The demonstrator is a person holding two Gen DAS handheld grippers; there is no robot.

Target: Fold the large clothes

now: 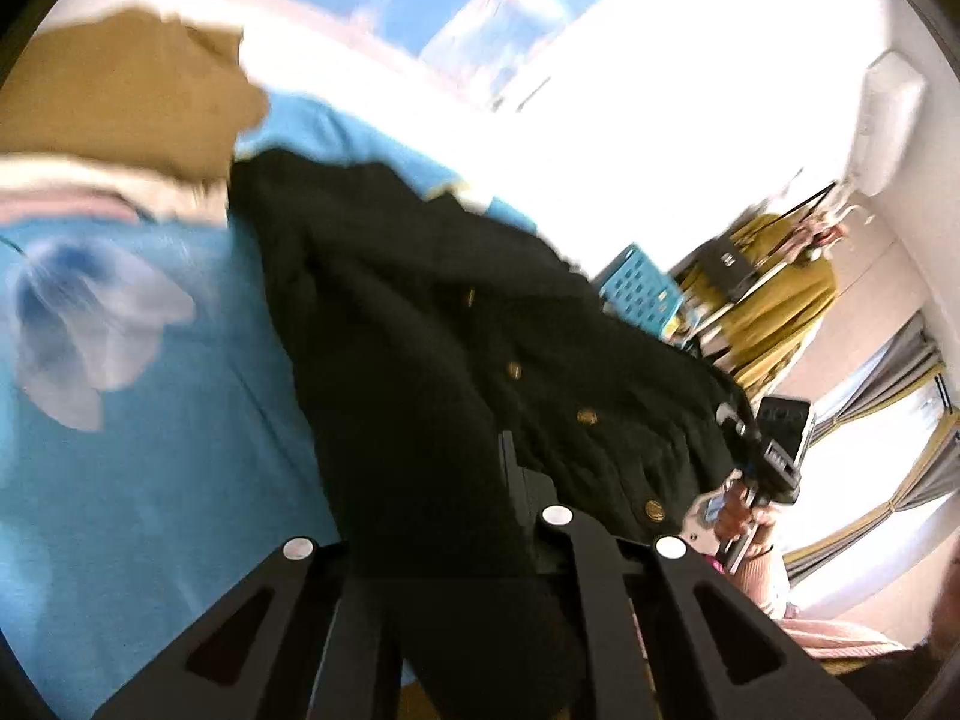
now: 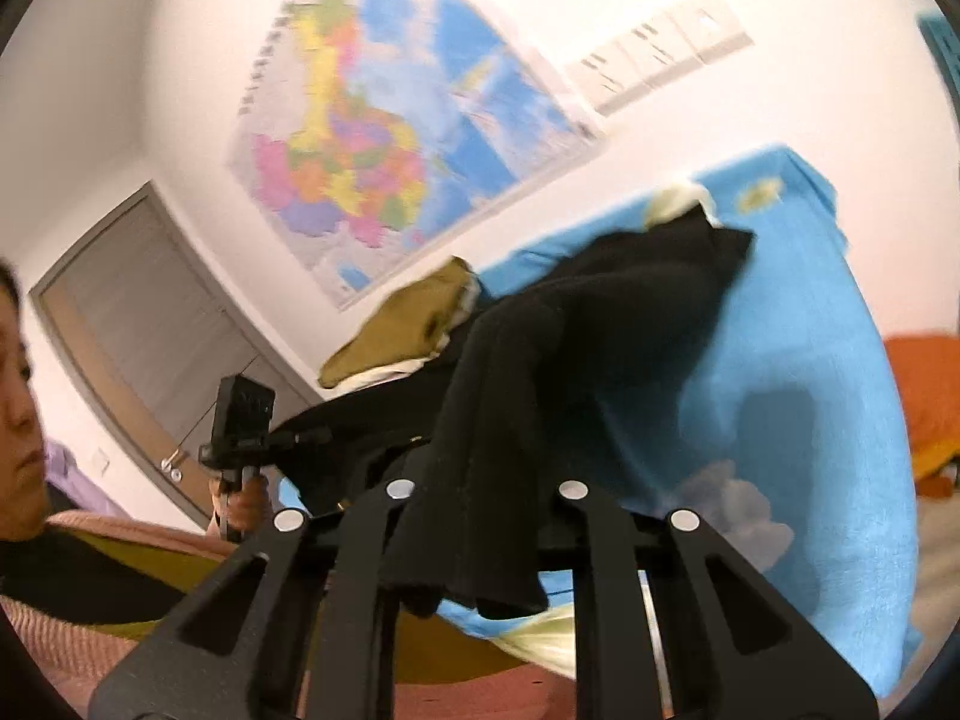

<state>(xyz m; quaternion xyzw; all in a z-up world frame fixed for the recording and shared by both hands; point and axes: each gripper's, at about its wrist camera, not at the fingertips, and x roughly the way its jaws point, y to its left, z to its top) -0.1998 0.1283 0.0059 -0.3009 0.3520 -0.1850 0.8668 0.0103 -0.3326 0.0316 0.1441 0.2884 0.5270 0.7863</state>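
one black cardigan (image 1: pixel 420 324), lifted at its near edge off the blue sheet (image 1: pixel 150 450) of the bed, the far part trailing back across the sheet toward the wall. four brass buttons (image 1: pixel 513 369) count down its front in the left wrist view.

left hand-held gripper (image 1: pixel 480 546): black cloth fills the space between its fingers and hangs below; jaws drawn in on the cardigan's hem. right hand-held gripper (image 2: pixel 480 504): likewise pinched on a bunched fold of the same cardigan (image 2: pixel 570 348), cloth draping over and under the fingers.

one folded tan garment (image 1: pixel 120 96) lies on the sheet beside the cardigan's far side, with paler folded cloth under it; touching or just apart, cannot tell. one grey-white printed patch (image 1: pixel 90 324) on the sheet, left of the cardigan, on open sheet.

blue sheet (image 2: pixel 810 360) runs open to the right of the cardigan as far as its edge, where one orange cloth (image 2: pixel 930 396) shows beyond.

one wall map (image 2: pixel 384 144). one grey door (image 2: pixel 138 324). one turquoise basket (image 1: pixel 642 294) past the bed's far edge, near mustard cloth on a rack (image 1: pixel 780 300).
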